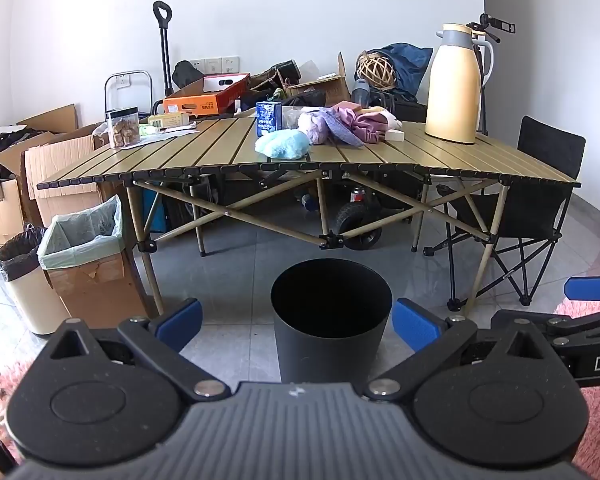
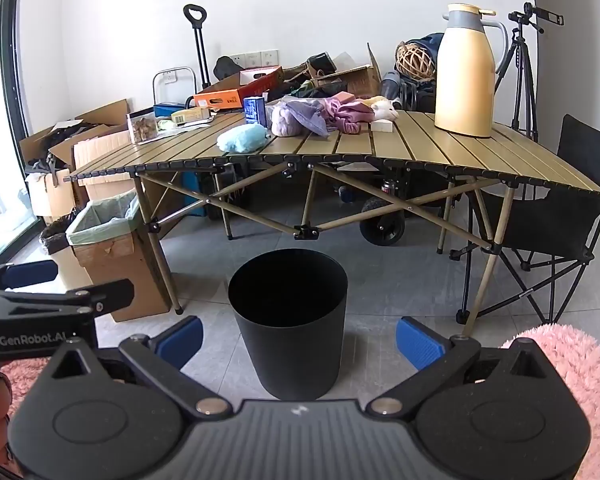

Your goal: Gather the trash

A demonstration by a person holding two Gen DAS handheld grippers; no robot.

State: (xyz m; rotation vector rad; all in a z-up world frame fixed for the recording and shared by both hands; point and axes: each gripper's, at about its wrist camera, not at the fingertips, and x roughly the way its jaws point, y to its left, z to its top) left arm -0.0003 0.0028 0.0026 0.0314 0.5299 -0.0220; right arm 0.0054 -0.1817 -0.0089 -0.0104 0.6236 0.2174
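Observation:
A black round bin [image 1: 331, 320] stands on the grey tile floor in front of the folding table [image 1: 204, 152]; it also shows in the right wrist view [image 2: 288, 324]. My left gripper [image 1: 298, 326] is open and empty, its blue pads either side of the bin, short of it. My right gripper [image 2: 299, 342] is open and empty, also facing the bin. On the table lie a light blue fluffy wad [image 1: 283, 145], a blue carton [image 1: 268, 118], purple and pink cloths [image 1: 340, 123] and a white block [image 1: 394, 135]. The bin's inside is dark.
A yellow thermos [image 1: 455, 88] and a clear snack jar [image 1: 123, 128] stand on the table. A lined cardboard box [image 1: 88, 256] and a lined white bin [image 1: 24, 280] stand left. A black folding chair [image 1: 540, 216] is right. Pink rug [image 2: 572, 380] underfoot.

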